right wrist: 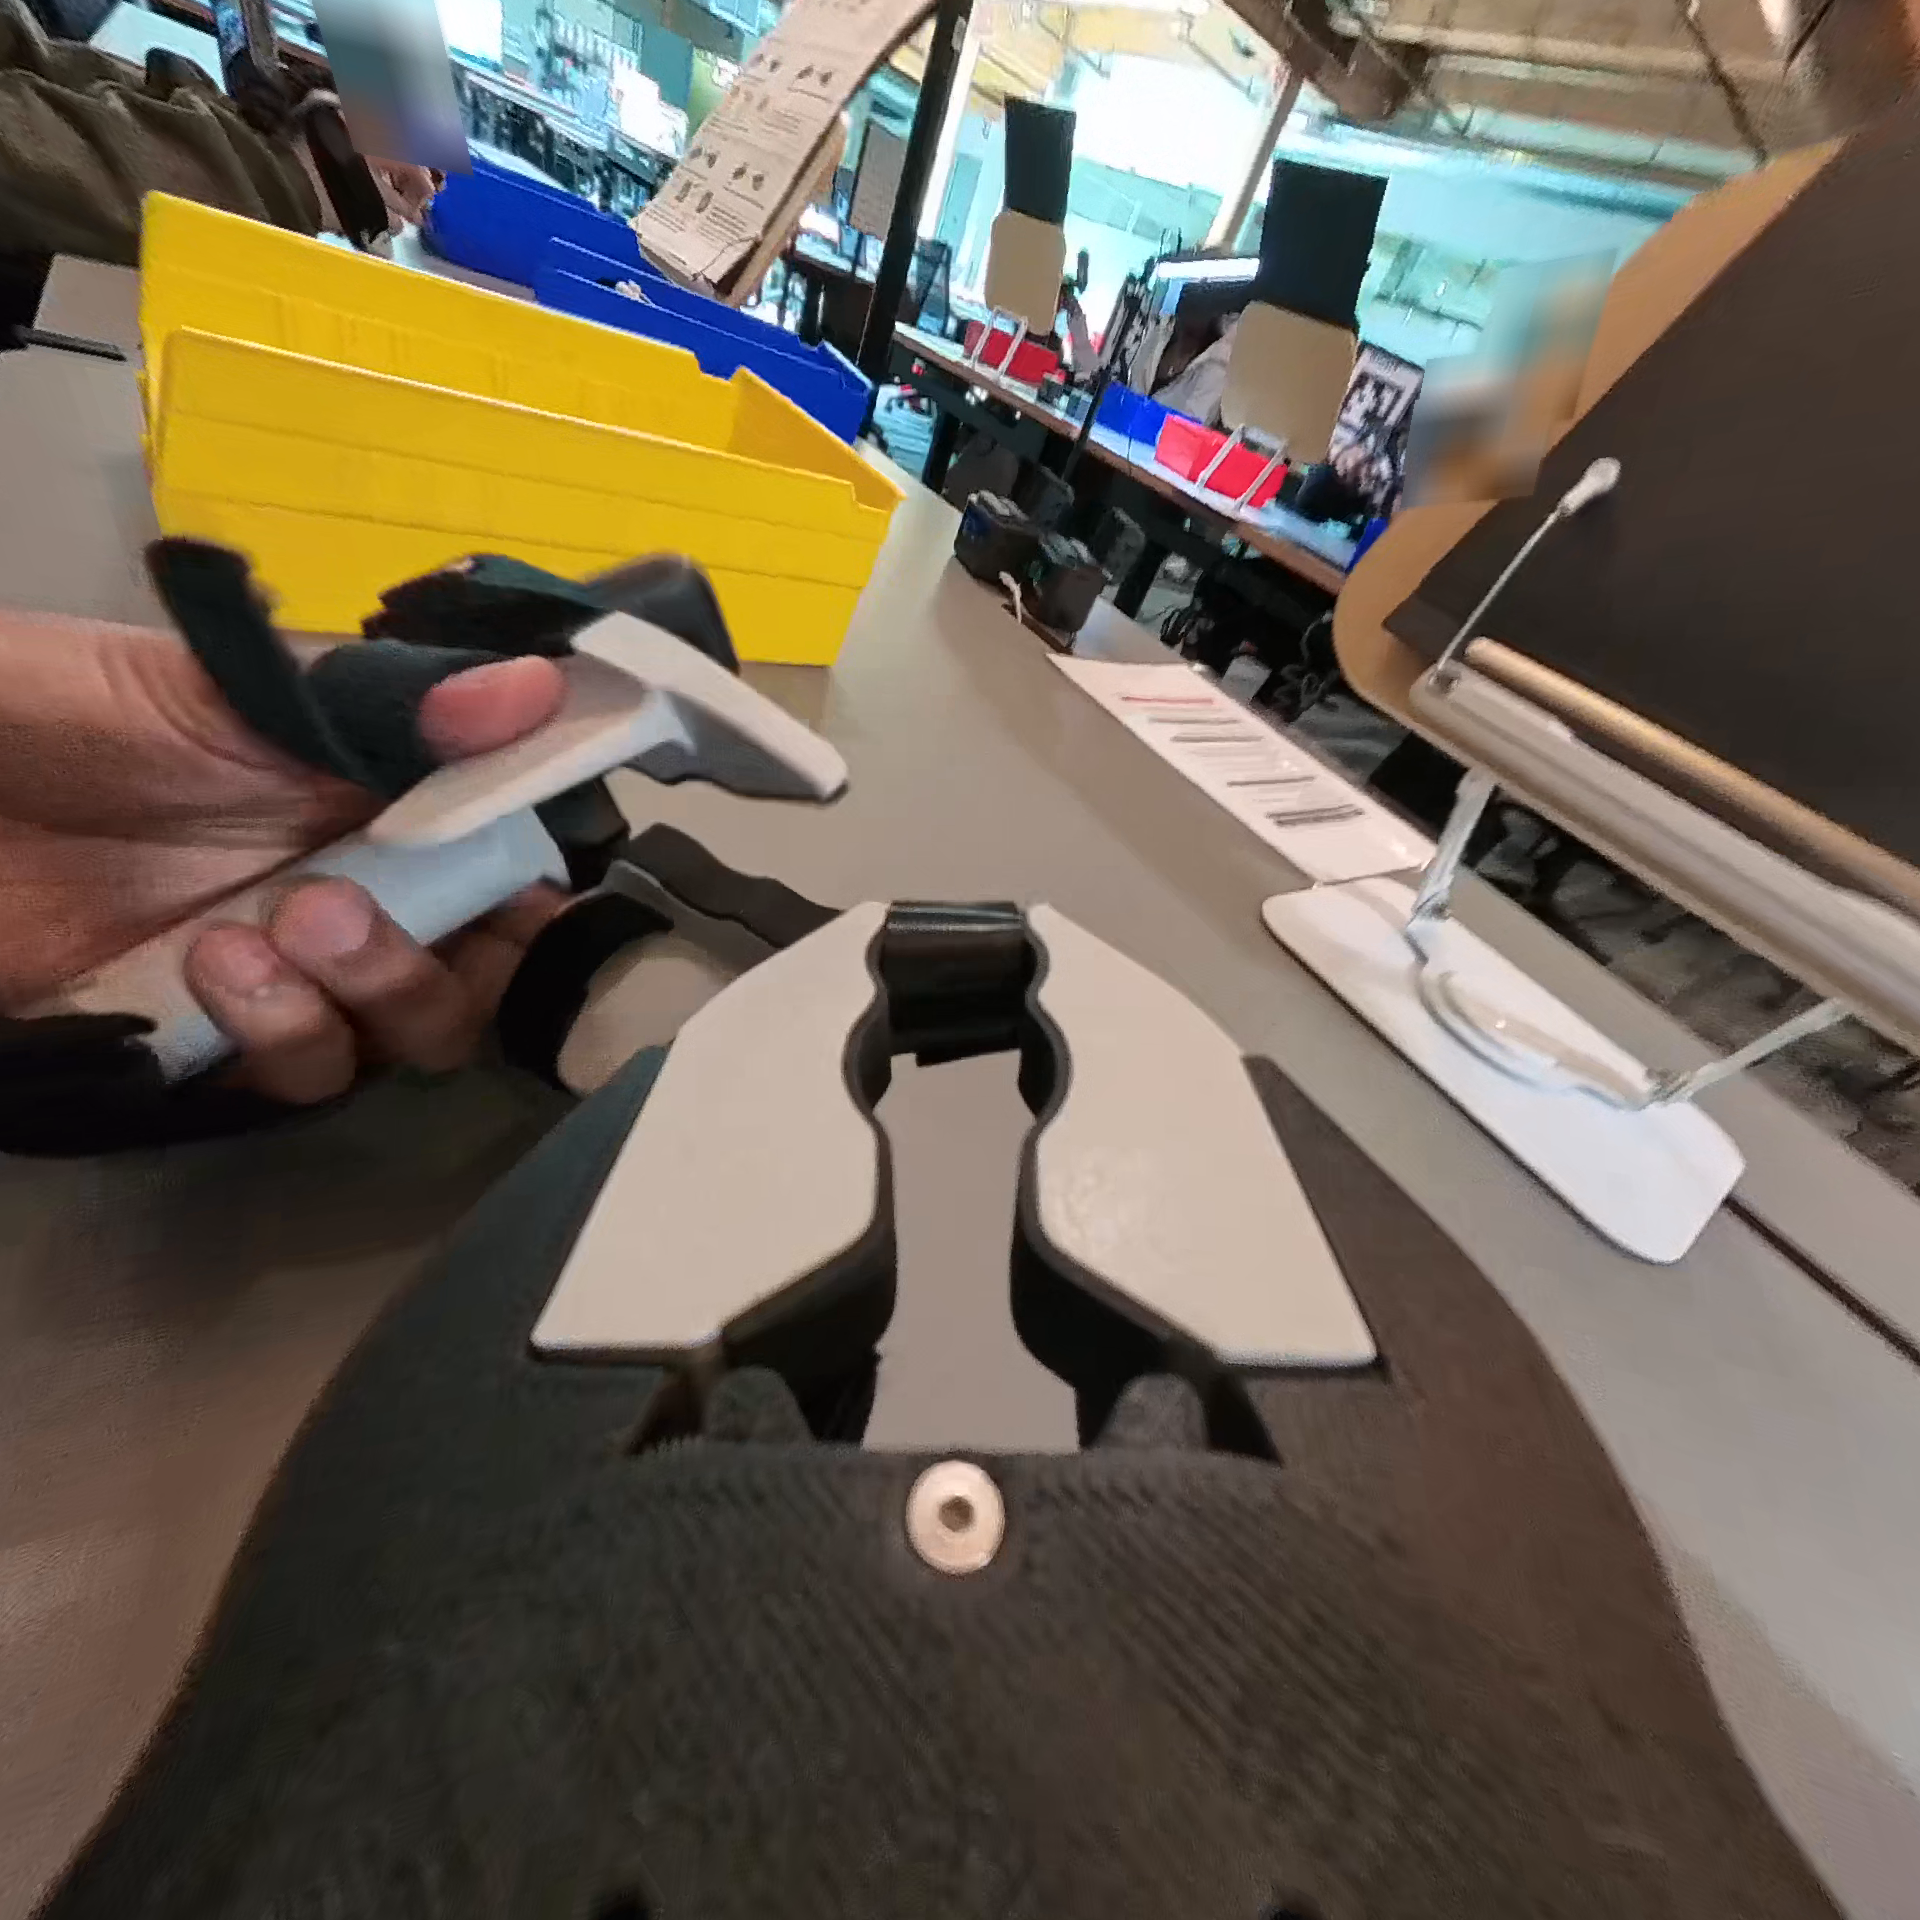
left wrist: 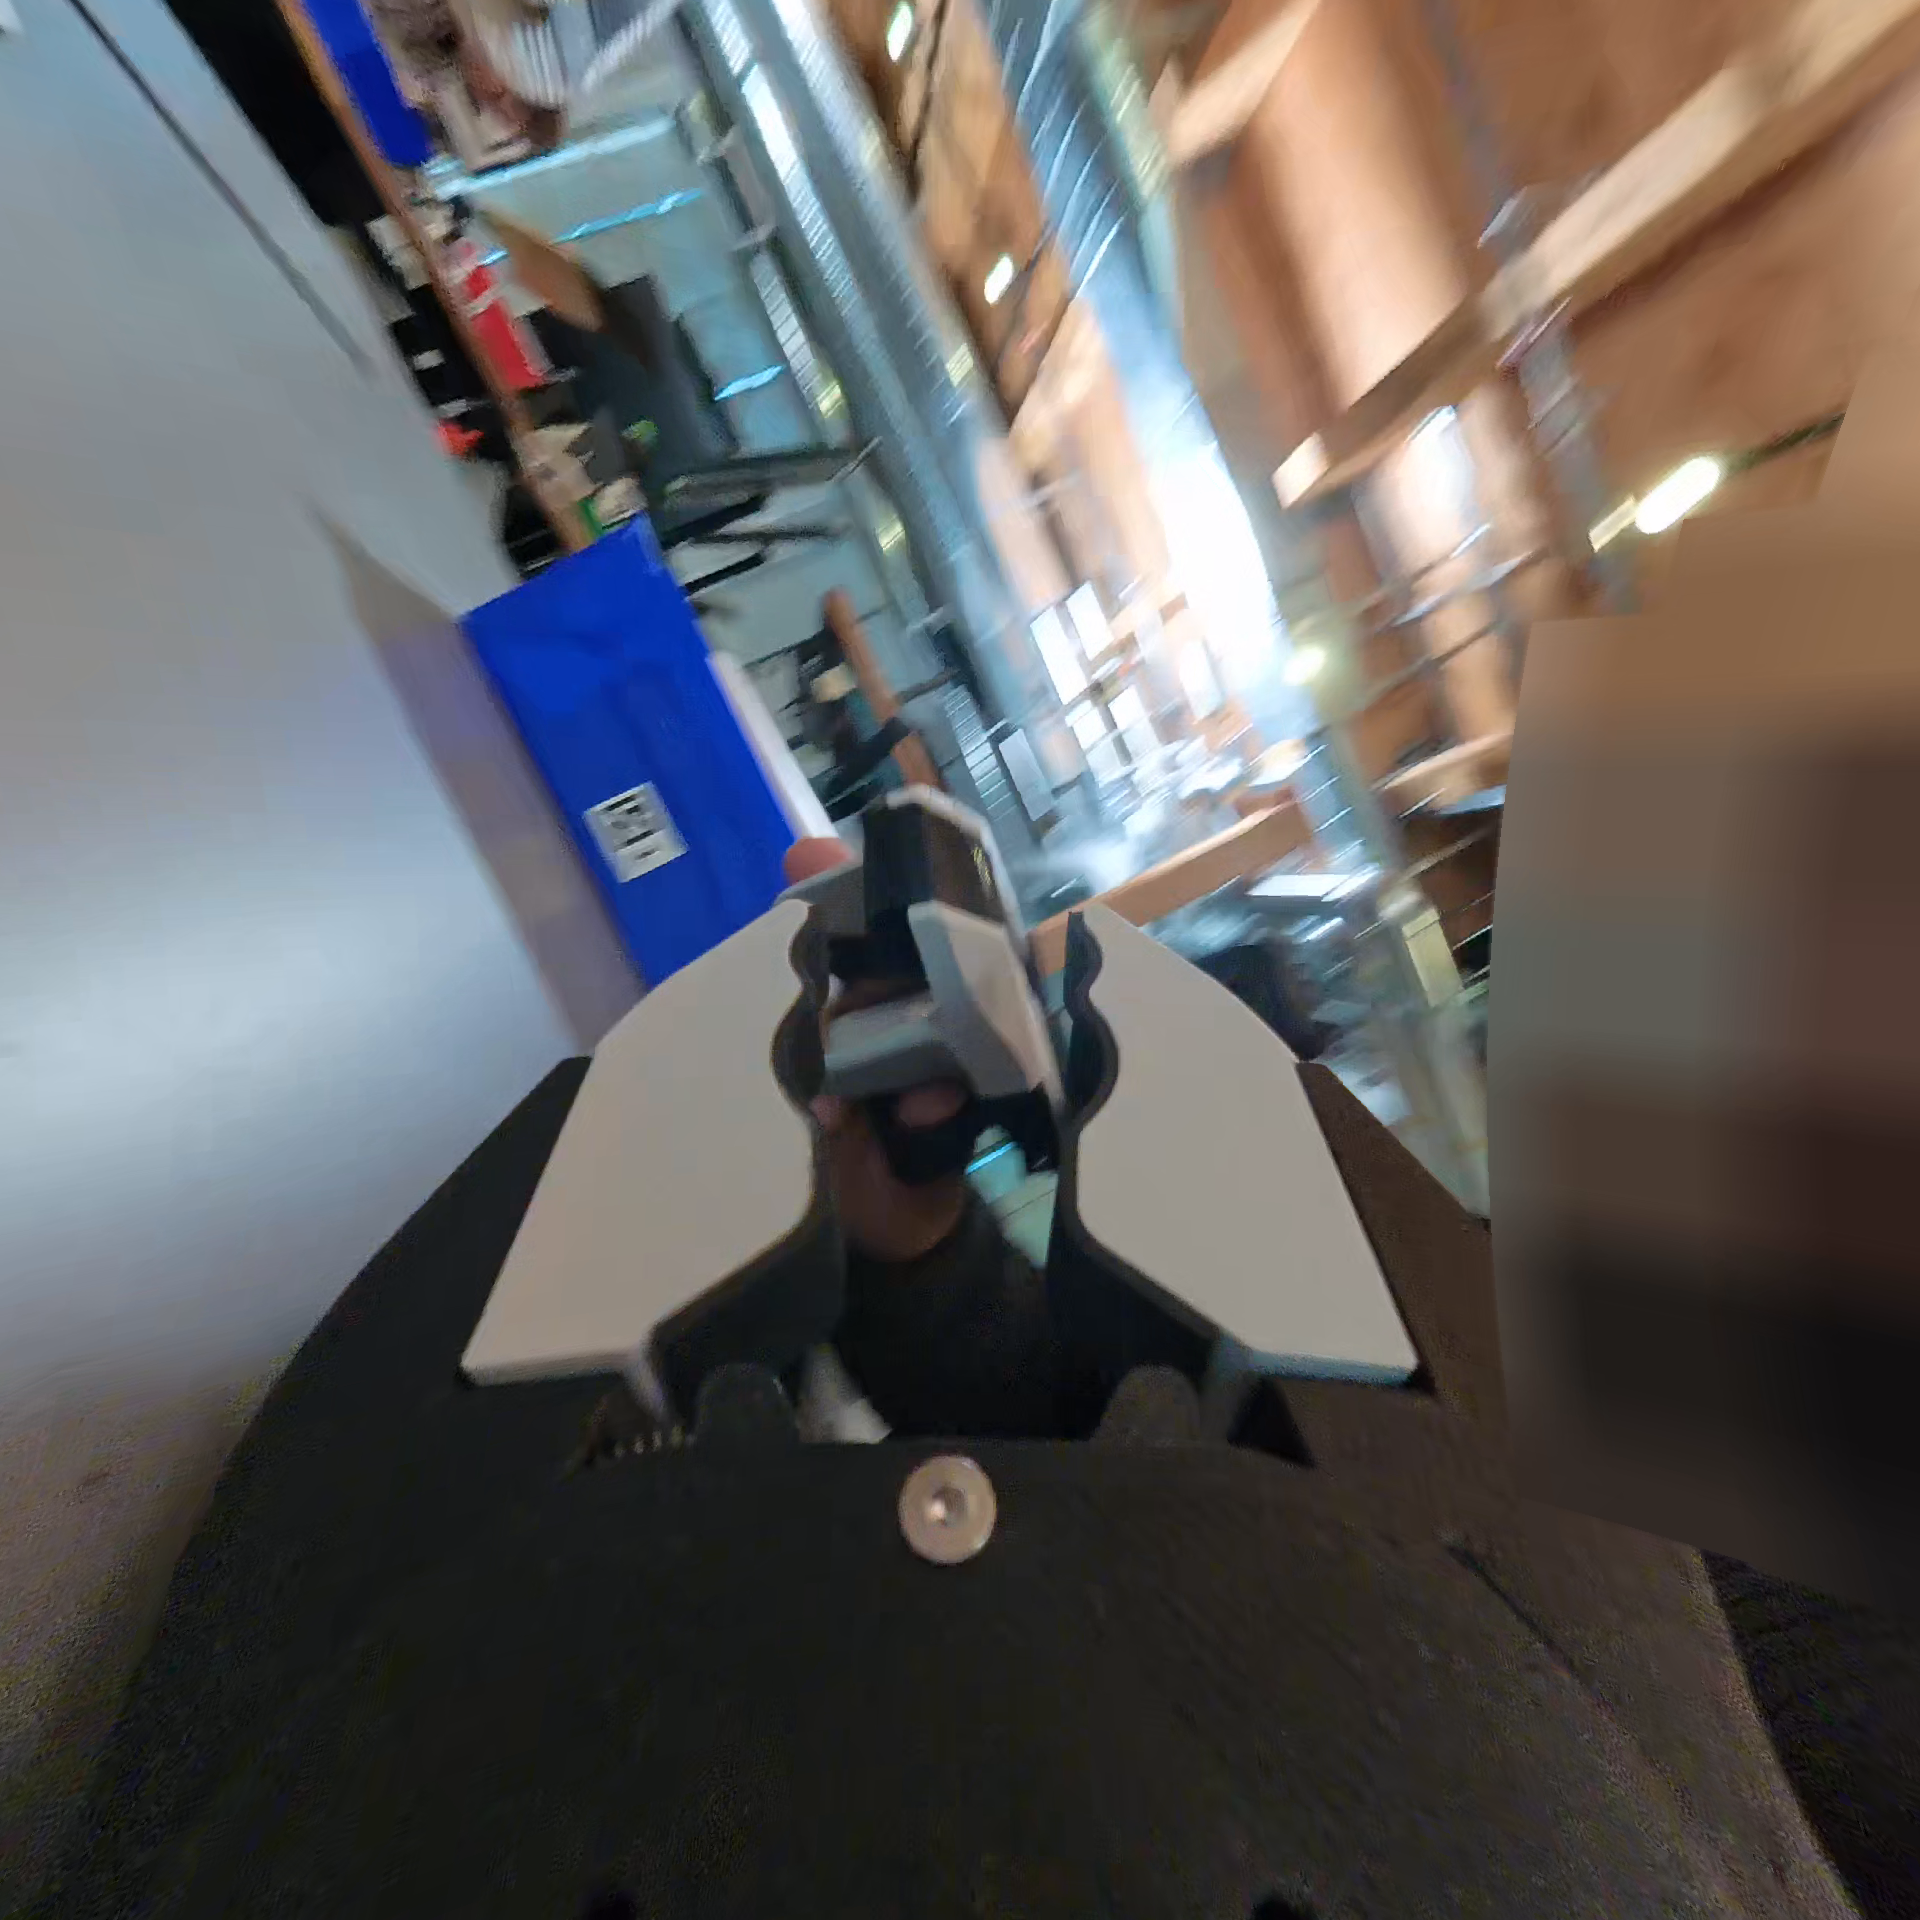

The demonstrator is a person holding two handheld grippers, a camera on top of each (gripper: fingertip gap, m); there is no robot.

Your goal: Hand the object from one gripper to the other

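Two flat grey plates lined with wavy black pads form the right gripper (right wrist: 954, 935), and its tips are clamped on a small black block (right wrist: 954, 971) with a ribbed top, held above the matte grey tabletop (right wrist: 987, 748). The left gripper (left wrist: 940, 920) stands moderately wide with nothing pinched between its pads; the other tool's angular grey nose shows through the gap (this view is heavily blurred). A bare hand (right wrist: 208, 831) grips the left gripper's pale handle. Stacked glossy yellow plastic bins (right wrist: 468, 468) sit toward the tabletop's far left edge. A printed paper sheet (right wrist: 1236, 769) and a smooth white stand base (right wrist: 1621, 1174) lie along its right edge.
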